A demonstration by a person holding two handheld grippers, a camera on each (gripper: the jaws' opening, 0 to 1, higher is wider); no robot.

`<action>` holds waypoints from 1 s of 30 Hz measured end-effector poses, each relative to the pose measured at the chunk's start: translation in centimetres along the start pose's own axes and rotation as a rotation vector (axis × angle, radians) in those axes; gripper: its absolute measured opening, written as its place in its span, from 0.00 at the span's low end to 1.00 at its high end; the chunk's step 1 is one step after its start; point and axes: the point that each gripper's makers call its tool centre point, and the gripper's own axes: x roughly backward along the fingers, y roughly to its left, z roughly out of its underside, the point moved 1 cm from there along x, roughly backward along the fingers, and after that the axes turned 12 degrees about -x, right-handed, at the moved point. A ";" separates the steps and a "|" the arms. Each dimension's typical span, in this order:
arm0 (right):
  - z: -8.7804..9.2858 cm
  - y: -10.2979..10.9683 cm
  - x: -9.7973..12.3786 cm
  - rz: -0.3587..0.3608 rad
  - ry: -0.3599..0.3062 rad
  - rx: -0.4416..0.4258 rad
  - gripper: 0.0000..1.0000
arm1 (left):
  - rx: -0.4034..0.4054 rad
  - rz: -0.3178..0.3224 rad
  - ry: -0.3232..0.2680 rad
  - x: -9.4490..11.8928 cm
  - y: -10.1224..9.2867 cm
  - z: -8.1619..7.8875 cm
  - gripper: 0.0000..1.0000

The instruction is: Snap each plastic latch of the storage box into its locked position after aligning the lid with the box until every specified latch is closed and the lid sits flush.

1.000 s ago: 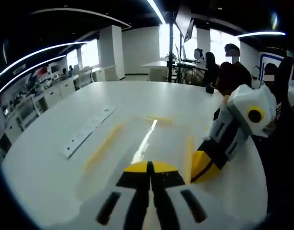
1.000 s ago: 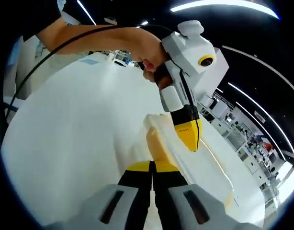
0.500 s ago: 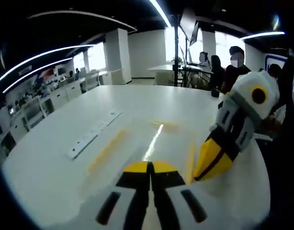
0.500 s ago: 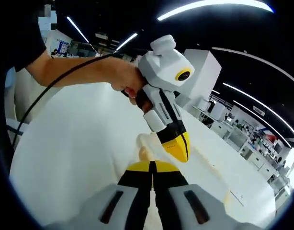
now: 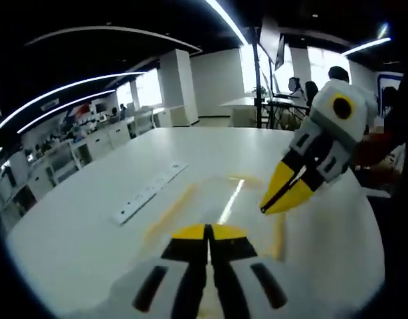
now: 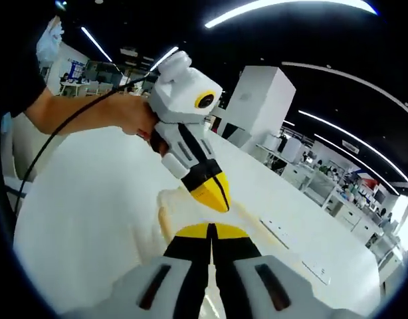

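Below both closed tools (image 5: 208,234) (image 6: 210,232) lies the storage box (image 5: 191,206).

1. the box (image 5: 210,212) is washed out pale against the white table (image 5: 91,219); its latches are too faint to tell open from locked.
2. the left gripper (image 5: 207,234) covers the box's near edge in the left gripper view.
3. in the right gripper view the right gripper (image 6: 210,232) hides most of the box (image 6: 174,209).
4. the strip (image 5: 149,193) on the table is too blurred to read.
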 end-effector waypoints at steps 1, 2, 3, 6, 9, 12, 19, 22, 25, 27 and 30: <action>-0.2 -0.6 0.0 0.007 -0.007 -0.016 0.00 | 0.009 -0.021 -0.009 0.1 0.5 0.1 0.00; -0.2 -0.9 0.0 0.010 -0.008 -0.022 0.00 | 0.015 -0.028 -0.008 0.3 0.8 0.2 0.00; -0.3 -1.4 0.0 0.013 -0.011 -0.038 0.00 | 0.017 -0.034 -0.010 0.5 1.0 0.4 0.00; -0.5 -2.3 0.0 0.010 -0.015 -0.063 0.00 | 0.023 -0.044 -0.015 0.8 1.2 0.5 0.00; -0.7 -4.1 -0.3 0.008 -0.007 -0.093 0.00 | 0.034 -0.051 -0.018 1.2 1.4 0.8 0.00; -0.8 -6.0 -1.1 -0.004 0.022 -0.094 0.00 | 0.048 -0.046 -0.017 1.5 1.1 1.1 0.00; -1.1 -8.8 -3.1 -0.026 0.092 -0.045 0.00 | 0.062 -0.025 -0.009 1.7 0.6 1.5 0.00; -0.7 -9.7 -4.2 -0.047 0.126 -0.034 0.00 | 0.066 -0.020 -0.004 1.6 0.7 1.9 0.00; -0.3 -10.3 -5.0 -0.061 0.154 -0.028 0.00 | 0.073 -0.012 -0.004 1.6 0.6 2.0 0.00; 0.1 -10.5 -5.7 -0.083 0.174 -0.022 0.00 | 0.075 -0.005 -0.002 1.5 0.5 2.1 0.00; 0.5 -11.3 -6.7 -0.096 0.211 0.001 0.00 | 0.076 0.004 0.000 1.5 0.4 2.2 0.00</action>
